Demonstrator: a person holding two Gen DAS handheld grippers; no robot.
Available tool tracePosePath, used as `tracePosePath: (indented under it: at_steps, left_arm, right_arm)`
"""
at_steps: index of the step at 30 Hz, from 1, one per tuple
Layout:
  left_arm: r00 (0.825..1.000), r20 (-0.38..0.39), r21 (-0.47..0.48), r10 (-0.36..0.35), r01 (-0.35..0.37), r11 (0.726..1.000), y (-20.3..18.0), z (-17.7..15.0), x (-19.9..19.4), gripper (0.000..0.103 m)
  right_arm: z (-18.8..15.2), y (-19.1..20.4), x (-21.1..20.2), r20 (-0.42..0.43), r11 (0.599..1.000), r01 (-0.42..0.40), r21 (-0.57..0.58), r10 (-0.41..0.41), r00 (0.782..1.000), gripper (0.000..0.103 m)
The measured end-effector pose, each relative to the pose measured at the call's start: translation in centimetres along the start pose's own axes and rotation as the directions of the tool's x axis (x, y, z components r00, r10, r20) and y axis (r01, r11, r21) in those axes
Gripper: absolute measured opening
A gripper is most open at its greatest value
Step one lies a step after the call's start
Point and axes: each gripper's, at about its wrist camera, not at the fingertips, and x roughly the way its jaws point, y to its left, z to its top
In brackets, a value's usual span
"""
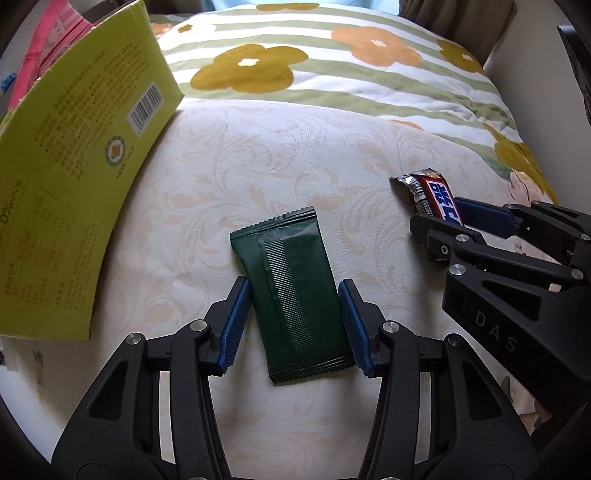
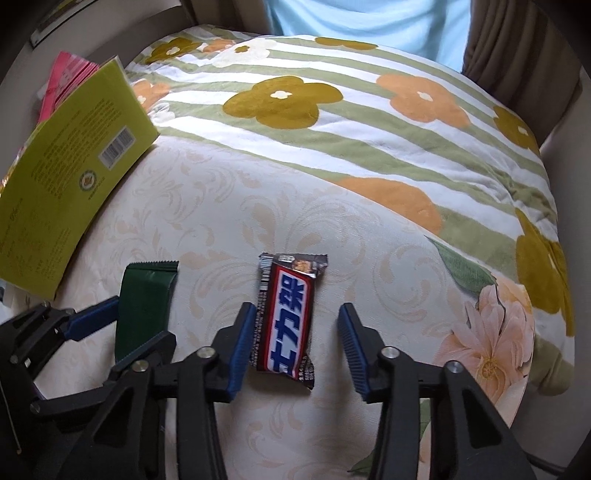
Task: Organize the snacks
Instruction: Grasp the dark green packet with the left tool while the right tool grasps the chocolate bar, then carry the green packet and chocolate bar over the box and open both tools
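Note:
A dark green snack packet [image 1: 291, 291] lies flat on the cream patterned bed surface [image 1: 295, 155]. My left gripper [image 1: 293, 325] is open and straddles it, the blue pads [image 1: 236, 321] close to its two long edges. A Snickers bar [image 2: 286, 321] in a brown, red and blue wrapper lies on the same surface. My right gripper [image 2: 297, 343] is open around it, the left pad [image 2: 242, 347] touching the wrapper, the right pad well apart. The bar [image 1: 432, 195] and right gripper [image 1: 458, 225] show in the left wrist view; the green packet [image 2: 146, 306] and left gripper [image 2: 122, 325] show in the right wrist view.
A yellow-green cardboard box [image 1: 74, 177] stands tilted at the left, with a pink package [image 1: 48, 48] behind it. A flowered, green-striped quilt [image 1: 332, 66] is bunched at the back and right. A person in light blue [image 2: 369, 26] is beyond the bed.

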Motion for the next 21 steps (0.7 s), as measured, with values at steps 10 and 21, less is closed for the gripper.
tracePosePath:
  at_steps: [10,21]
  left_arm:
    - [0.999,0.043,0.004,-0.019,0.019,1.0,0.2,0.3,-2.0,0.045]
    - [0.982,0.182,-0.004,-0.057,0.059,0.998,2.5,2.0,-9.0,0.045]
  right_arm:
    - [-0.5,-0.2,-1.9,0.024,0.999,-0.005,0.048,0.004,1.0,0.026]
    - [0.0,0.3,-9.3,0.137,0.995,-0.003,0.096,-0.01,0.99,0.027]
